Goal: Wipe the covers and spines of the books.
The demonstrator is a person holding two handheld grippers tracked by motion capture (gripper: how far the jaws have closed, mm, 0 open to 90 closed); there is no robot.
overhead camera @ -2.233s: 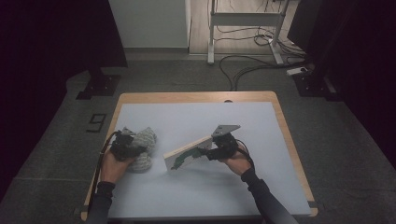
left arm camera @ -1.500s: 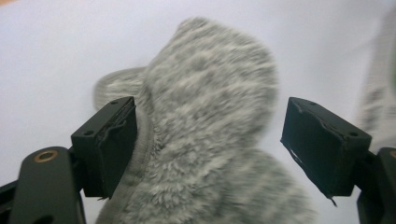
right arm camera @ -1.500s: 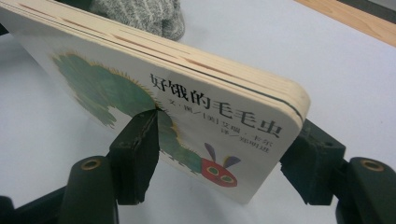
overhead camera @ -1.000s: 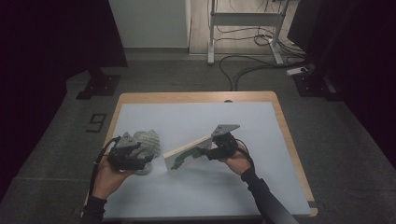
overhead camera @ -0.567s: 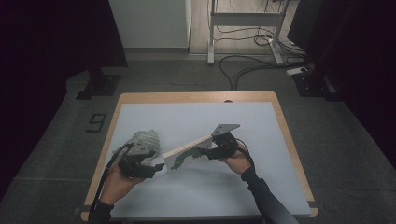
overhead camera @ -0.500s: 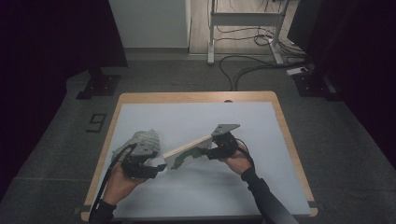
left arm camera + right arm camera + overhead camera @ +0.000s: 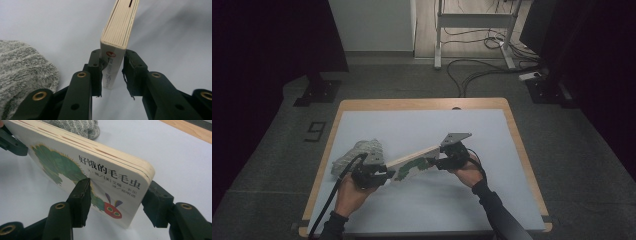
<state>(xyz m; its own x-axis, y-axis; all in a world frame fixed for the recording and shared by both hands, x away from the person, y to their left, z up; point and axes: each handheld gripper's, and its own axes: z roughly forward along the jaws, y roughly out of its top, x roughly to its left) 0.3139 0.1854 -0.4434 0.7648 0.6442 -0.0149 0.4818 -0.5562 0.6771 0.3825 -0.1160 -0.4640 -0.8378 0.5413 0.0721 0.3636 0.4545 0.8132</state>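
Both hand-held grippers hold 1 board book (image 7: 414, 164) between them above the pale table (image 7: 512, 150). In the high view the left hand-held gripper (image 7: 382, 175) has the book's near-left end, and the right hand-held gripper (image 7: 439, 162) has the opposite end, so the book spans the gap, tilted on its long edge. The left hand-held gripper's jaws have just been closing, and in the left gripper view its 2 pads press the book (image 7: 117, 40) by its spine end from either side. The right hand-held gripper's jaws have also just been closing; in the right gripper view they clamp the book (image 7: 82, 167) across its cover and back, beside the caterpillar drawing. A grey fuzzy cloth (image 7: 359, 152) lies on the table just beside the left hand (image 7: 349, 192).
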